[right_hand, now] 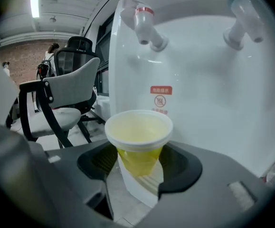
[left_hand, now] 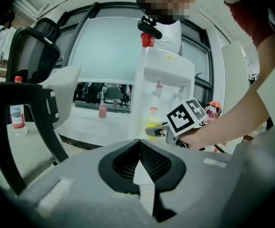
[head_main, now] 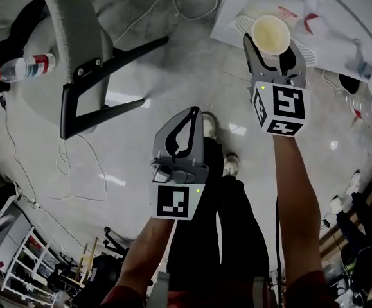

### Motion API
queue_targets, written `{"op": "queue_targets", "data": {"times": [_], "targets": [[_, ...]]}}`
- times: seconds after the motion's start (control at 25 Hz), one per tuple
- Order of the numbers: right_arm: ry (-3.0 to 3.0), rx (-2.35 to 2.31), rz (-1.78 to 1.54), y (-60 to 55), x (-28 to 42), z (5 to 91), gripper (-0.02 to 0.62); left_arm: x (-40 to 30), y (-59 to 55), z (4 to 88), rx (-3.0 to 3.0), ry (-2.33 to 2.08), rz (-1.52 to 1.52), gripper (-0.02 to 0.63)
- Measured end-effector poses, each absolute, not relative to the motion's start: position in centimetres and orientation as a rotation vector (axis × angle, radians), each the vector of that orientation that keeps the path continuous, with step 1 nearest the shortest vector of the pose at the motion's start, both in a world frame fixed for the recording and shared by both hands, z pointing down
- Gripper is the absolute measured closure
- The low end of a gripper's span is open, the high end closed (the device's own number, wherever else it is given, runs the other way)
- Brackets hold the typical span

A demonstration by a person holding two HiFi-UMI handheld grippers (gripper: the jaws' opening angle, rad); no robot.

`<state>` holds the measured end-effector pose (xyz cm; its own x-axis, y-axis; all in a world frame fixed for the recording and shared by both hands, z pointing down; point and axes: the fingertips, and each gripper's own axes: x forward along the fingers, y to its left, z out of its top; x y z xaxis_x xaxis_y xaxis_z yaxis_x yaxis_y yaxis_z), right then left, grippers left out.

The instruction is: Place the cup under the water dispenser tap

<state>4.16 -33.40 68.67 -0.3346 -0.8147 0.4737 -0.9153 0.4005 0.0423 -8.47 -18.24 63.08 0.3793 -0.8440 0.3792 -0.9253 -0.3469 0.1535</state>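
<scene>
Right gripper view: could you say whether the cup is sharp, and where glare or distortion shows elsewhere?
Right gripper view: cup sharp, dispenser bulged by fisheye. Left gripper view: window washed out, corners dark. Head view: glare on glossy floor.

The floor [head_main: 173,76] is pale, glossy stone-look tile with bright reflections. A chair [head_main: 76,43] with a grey shell seat stands on it on black legs. Just beside the chair stands an upright clear plastic bottle [head_main: 22,66] with a red cap and label. A white cable [head_main: 195,5] loops across the tiles near the white water dispenser [head_main: 340,18]. The person's shoes [head_main: 209,124] rest on the tiles.
</scene>
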Motion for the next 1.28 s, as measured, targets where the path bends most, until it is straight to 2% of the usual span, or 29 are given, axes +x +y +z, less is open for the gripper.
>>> {"op": "queue_targets", "data": {"times": [0.4, 0.6, 0.88, 1.12, 1.28], "targets": [[-2.197, 1.470, 0.357, -34.1, 4.5, 70.4, 0.328, -8.4, -18.8, 63.2, 2.297, -1.559, 0.314, 0.611], [-2.174, 1.473, 0.381, -33.7, 4.9, 70.7, 0.278, -7.9, -18.8, 62.8, 2.308, -1.542, 0.320, 0.611], [-2.153, 1.478, 0.424, -30.7, 5.9, 69.8, 0.267, -8.2, -19.2, 60.3, 2.323, -1.578, 0.300, 0.611], [-2.177, 1.471, 0.461, -26.5, 6.2, 66.7, 0.267, -8.6, -19.0, 55.9, 2.336, -1.658, 0.250, 0.611], [-2.205, 1.463, 0.452, -22.7, 7.2, 61.5, 0.273, -7.6, -17.4, 52.1, 2.330, -1.668, 0.210, 0.611]]}}
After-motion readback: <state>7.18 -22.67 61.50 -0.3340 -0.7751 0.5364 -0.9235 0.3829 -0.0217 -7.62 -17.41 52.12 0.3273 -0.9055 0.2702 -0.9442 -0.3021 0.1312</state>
